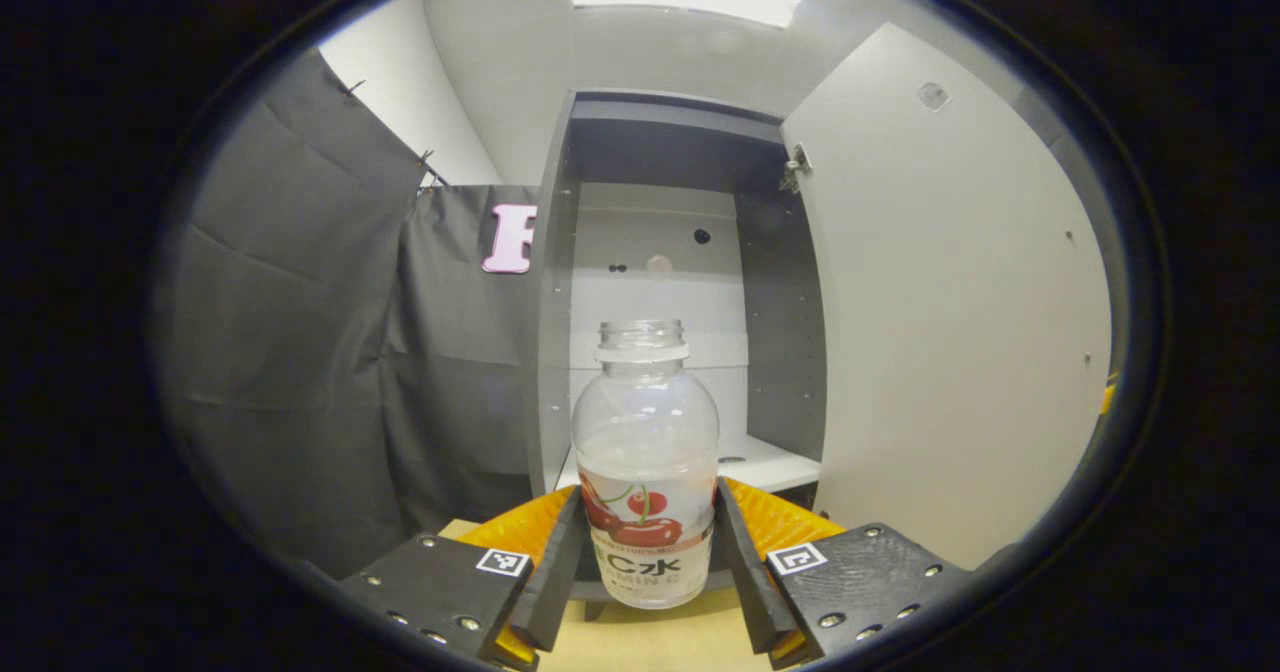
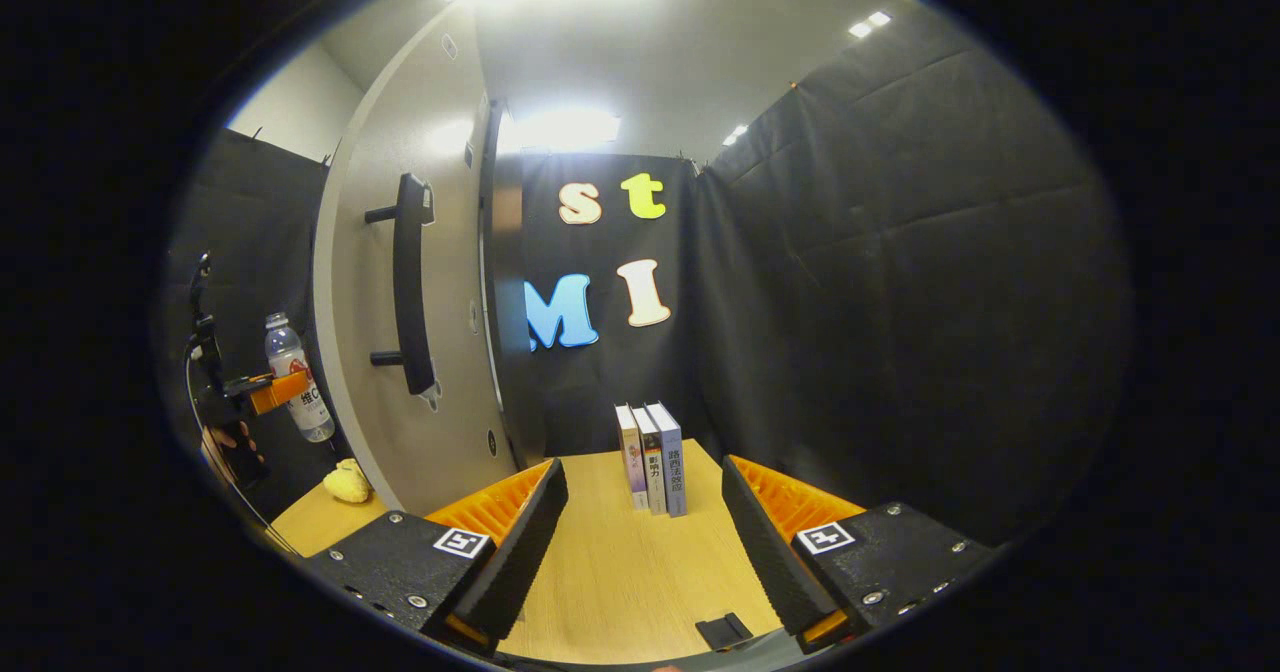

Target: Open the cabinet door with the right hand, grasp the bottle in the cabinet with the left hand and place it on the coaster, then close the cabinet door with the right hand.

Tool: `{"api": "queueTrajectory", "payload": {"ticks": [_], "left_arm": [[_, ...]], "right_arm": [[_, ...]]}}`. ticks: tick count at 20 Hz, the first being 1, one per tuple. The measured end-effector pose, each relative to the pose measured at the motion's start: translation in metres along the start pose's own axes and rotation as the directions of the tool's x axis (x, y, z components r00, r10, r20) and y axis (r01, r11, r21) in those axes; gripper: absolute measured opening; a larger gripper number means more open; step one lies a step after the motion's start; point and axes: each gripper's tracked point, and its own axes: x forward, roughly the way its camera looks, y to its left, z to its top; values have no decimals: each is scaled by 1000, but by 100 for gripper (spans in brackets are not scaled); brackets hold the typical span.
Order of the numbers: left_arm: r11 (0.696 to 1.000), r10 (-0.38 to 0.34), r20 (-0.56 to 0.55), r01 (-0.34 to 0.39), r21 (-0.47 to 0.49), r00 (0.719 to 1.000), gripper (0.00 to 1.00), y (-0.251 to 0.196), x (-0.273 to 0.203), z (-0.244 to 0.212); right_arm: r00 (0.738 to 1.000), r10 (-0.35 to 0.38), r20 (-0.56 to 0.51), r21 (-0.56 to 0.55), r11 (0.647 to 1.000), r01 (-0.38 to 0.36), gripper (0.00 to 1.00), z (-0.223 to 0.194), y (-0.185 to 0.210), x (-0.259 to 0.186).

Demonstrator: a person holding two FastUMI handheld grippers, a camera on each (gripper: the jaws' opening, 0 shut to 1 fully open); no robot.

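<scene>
Left gripper [image 1: 648, 552] is clamped on the bottle [image 1: 646, 452] low at the label, at 12 o'clock before the open cabinet [image 1: 770, 332]; it looks empty, capless, light and crushable, so squeeze gently; right gripper [image 2: 645, 542] is apart

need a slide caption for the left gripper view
Left gripper shut on an uncapped bottle, held upright before the open cabinet.

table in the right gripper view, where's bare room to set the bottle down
Bare wood lies between the right gripper and the three upright books, on the table. A small dark object sits near the front edge. Left of the open cabinet door it is crowded: the left gripper holds the bottle above a yellow object.
</scene>
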Motion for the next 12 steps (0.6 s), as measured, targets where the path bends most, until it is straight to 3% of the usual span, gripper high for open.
{"api": "queueTrajectory", "payload": {"ticks": [12], "left_arm": [[998,-66,-80,65,-7,995,71,-23,-82,-102]], "right_arm": [[1000,25,19,-14,1000,-25,94,3,6,22]]}}
